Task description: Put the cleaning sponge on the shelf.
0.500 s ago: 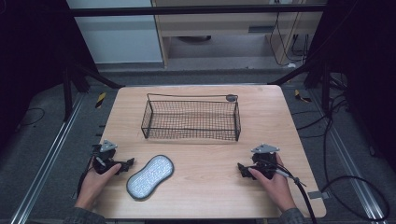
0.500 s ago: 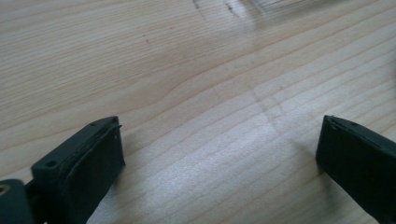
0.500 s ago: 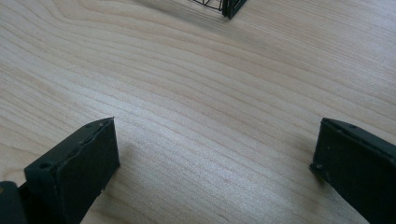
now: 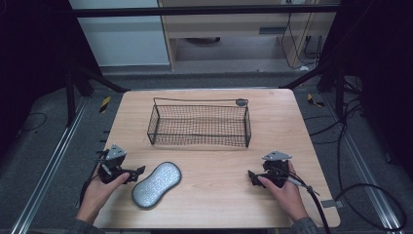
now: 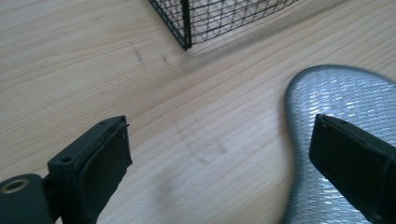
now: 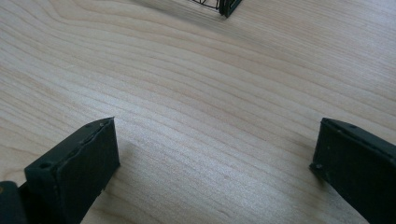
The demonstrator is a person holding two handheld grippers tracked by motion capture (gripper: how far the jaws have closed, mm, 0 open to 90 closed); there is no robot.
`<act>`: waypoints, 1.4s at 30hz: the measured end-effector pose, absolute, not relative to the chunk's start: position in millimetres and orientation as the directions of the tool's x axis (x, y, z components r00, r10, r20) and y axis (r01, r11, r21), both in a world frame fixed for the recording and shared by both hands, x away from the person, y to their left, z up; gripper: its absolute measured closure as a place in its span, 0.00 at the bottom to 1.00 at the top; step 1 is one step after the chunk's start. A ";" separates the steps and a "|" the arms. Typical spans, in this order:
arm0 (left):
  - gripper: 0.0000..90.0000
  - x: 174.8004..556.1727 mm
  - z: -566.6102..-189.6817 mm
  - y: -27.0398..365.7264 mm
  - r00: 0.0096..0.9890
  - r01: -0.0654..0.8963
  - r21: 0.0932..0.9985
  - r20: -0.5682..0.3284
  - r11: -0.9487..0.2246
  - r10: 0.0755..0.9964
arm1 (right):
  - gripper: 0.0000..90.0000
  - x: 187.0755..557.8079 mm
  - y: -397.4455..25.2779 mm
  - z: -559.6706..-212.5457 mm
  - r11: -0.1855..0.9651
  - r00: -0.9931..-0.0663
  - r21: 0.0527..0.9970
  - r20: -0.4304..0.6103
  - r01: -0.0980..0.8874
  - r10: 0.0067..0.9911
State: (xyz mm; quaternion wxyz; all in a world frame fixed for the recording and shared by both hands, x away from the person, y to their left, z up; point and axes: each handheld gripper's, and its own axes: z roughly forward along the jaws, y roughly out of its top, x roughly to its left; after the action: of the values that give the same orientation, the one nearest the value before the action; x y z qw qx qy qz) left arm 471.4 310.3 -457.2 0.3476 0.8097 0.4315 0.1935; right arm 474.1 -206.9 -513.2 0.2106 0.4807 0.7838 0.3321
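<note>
Left gripper (image 4: pixel 138 171) jaws wide apart, nothing held — silver scrub pad (image 4: pixel 157 184) now just beside right jaw, near bench's front-left edge. Since 0.5 s ago gripper has edged toward pad; likely pickup starting. Right gripper (image 4: pixel 251 176) jaws equally wide, empty, over bare wood near front-right edge, unmoved. 1 wire basket (image 4: pixel 199 126) empty, mid-bench toward back edge.

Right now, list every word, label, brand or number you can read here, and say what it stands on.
None can be read.
The black wire mesh basket, the silver-grey peanut-shaped scrubbing pad and the light wooden table carry no print.
The round grey tag on the basket rim is too small to read.
</note>
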 end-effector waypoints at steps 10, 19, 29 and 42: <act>0.04 460.7 -434.3 287.2 0.614 0.610 0.603 0.050 -0.514 0.788 | 0.01 472.1 -206.6 -513.1 0.308 -0.443 0.722 -0.003 0.619 0.897; 0.04 458.8 -426.4 253.2 0.712 0.595 0.439 0.100 -0.673 0.695 | 0.01 471.5 -207.2 -513.1 0.315 -0.446 0.723 -0.010 0.615 0.895; 0.05 461.2 -423.5 234.7 0.779 0.561 0.336 0.095 -0.756 0.620 | 0.01 471.5 -206.9 -513.0 0.310 -0.444 0.722 -0.005 0.619 0.896; 0.05 474.5 -440.2 218.4 0.727 0.652 0.261 0.051 -0.712 0.684 | 0.00 471.5 -207.0 -513.0 0.312 -0.447 0.722 -0.005 0.618 0.895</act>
State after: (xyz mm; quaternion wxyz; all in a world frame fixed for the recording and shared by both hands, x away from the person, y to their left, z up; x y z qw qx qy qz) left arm 474.5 218.4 -440.2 0.1130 0.9225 0.3620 0.0722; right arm 471.5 -207.0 -513.0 0.2083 0.4830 0.7828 0.3324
